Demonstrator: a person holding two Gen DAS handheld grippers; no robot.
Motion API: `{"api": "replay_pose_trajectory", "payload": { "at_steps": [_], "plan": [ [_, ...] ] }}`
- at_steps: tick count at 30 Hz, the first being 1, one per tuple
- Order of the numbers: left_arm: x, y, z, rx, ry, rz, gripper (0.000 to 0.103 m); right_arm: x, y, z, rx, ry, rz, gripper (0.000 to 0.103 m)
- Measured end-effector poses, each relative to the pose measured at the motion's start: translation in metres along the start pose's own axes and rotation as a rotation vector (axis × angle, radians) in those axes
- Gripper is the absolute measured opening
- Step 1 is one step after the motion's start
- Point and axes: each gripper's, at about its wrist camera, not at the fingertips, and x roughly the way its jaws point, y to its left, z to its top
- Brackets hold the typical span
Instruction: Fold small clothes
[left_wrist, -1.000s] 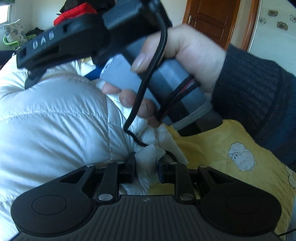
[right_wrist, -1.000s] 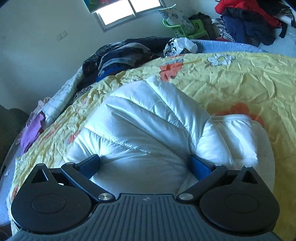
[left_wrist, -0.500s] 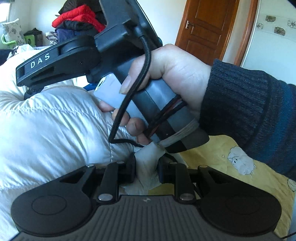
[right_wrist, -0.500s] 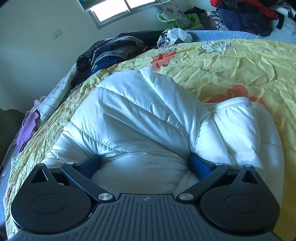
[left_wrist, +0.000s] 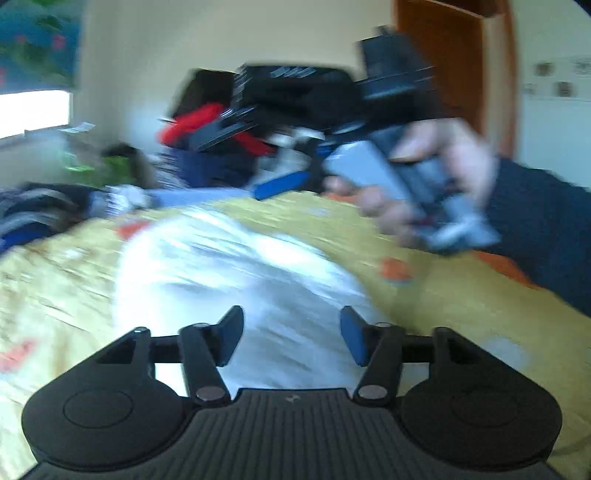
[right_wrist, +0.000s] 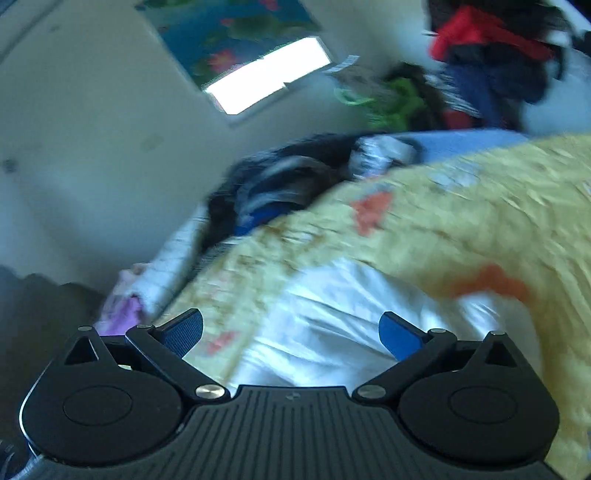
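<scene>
Opening my left gripper, I hold nothing between its jaws; the white puffer jacket lies mid-frame on the yellow bedspread. My right gripper gapes wide, released, above the jacket at lower centre.

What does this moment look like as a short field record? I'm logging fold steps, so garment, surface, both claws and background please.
garment: white puffer jacket, lying bunched on the bed, in neither claw
surface: yellow bedspread with orange shapes
left claw: jaws opening, nothing between them
right claw: open, empty, held by a hand in a dark sleeve
background: clothes pile, window, wooden door
image: motion-blurred
</scene>
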Motion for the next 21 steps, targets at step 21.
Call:
{"api": "replay_pose_trajectory", "payload": {
  "at_steps": [21],
  "plan": [
    [0.098, 0.043, -0.026, -0.140, 0.117, 0.009, 0.056, 0.212, -0.042, -0.007, -0.014, 0.461, 0.066, 0.076]
  ]
}}
